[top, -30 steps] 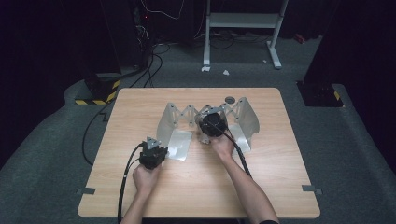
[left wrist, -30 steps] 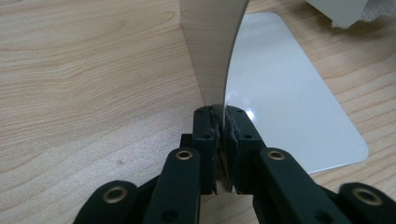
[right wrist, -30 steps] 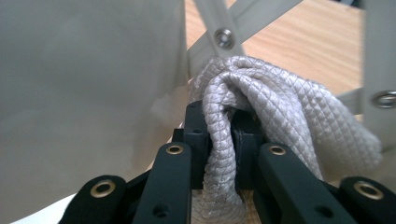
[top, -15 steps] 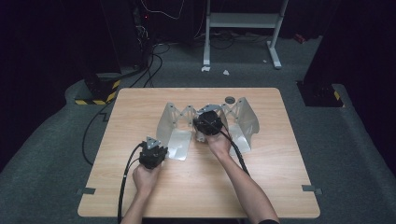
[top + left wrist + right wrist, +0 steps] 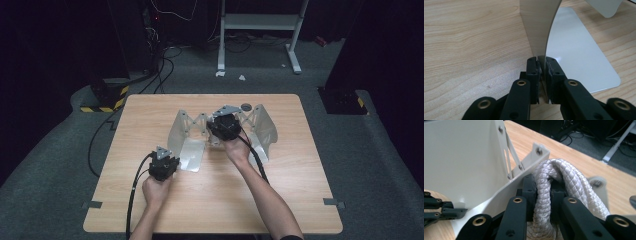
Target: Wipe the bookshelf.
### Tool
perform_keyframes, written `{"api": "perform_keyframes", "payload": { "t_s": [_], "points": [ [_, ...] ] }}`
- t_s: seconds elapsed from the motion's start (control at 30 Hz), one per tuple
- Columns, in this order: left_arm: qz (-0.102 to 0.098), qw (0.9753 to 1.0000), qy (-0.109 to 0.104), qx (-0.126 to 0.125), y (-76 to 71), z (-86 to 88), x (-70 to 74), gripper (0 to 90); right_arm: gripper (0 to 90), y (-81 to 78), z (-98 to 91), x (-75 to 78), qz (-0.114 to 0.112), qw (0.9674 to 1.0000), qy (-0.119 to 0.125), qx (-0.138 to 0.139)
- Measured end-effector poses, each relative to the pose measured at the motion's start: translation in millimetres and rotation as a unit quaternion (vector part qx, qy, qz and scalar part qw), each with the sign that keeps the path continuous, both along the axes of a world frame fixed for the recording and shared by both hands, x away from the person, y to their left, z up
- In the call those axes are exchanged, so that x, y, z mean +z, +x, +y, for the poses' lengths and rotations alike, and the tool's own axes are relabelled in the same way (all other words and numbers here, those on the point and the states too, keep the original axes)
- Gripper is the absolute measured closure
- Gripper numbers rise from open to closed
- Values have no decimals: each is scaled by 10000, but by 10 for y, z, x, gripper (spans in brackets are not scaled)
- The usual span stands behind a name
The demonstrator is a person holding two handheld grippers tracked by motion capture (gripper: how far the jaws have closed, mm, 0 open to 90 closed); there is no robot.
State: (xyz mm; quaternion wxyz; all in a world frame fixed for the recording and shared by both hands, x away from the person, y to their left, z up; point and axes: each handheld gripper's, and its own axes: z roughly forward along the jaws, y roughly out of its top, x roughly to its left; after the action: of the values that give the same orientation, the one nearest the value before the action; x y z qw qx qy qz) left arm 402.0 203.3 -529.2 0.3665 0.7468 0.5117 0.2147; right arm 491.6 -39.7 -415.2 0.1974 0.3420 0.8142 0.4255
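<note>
Pinching the metal frame's (image 5: 190, 150) thin edge in my left claw (image 5: 541, 75) and the braided rope (image 5: 554, 185) in my right claw (image 5: 542, 195), I risk the rope slipping free if pulled hard.

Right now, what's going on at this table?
A person works a white folding metal rack on the wooden table with two handheld grippers. The left gripper is clamped on the edge of the rack's upright panel, beside its flat base plate. The right gripper is closed on a white braided rope at the rack's middle.
</note>
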Motion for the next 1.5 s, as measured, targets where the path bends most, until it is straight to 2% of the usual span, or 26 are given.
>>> {"api": "perform_keyframes", "payload": {
  "t_s": [0.1, 0.27, 0.4, 0.53, 0.63, 0.8, 1.5],
  "points": [
    [1, 10000, 0, -6, 0, 1, 0, 813, 803, -24, -6, 75, -108, 9999, -45, 52],
    [-4, 10000, 11, -9, -1, -1, 1, 813, 803, -74, -16, 213, -329, 9994, 14, 80],
    [-6, 10000, 20, -8, -2, -1, 1, 810, 802, -102, -25, 236, -386, 9992, 31, 97],
    [-4, 10000, 18, -11, -2, -1, 1, 808, 802, -90, -26, 171, -259, 9996, 58, 45],
    [-4, 10000, 16, -18, -2, -1, 1, 809, 802, -121, -18, 108, -299, 9995, 37, 62],
    [1, 10000, 11, -30, -2, 0, 1, 812, 801, -134, -45, 3, -199, 9998, 80, 19],
    [6, 10000, 3, -32, -1, 2, 1, 812, 801, -134, -19, -509, 416, 9989, -193, -8]
  ]
}}
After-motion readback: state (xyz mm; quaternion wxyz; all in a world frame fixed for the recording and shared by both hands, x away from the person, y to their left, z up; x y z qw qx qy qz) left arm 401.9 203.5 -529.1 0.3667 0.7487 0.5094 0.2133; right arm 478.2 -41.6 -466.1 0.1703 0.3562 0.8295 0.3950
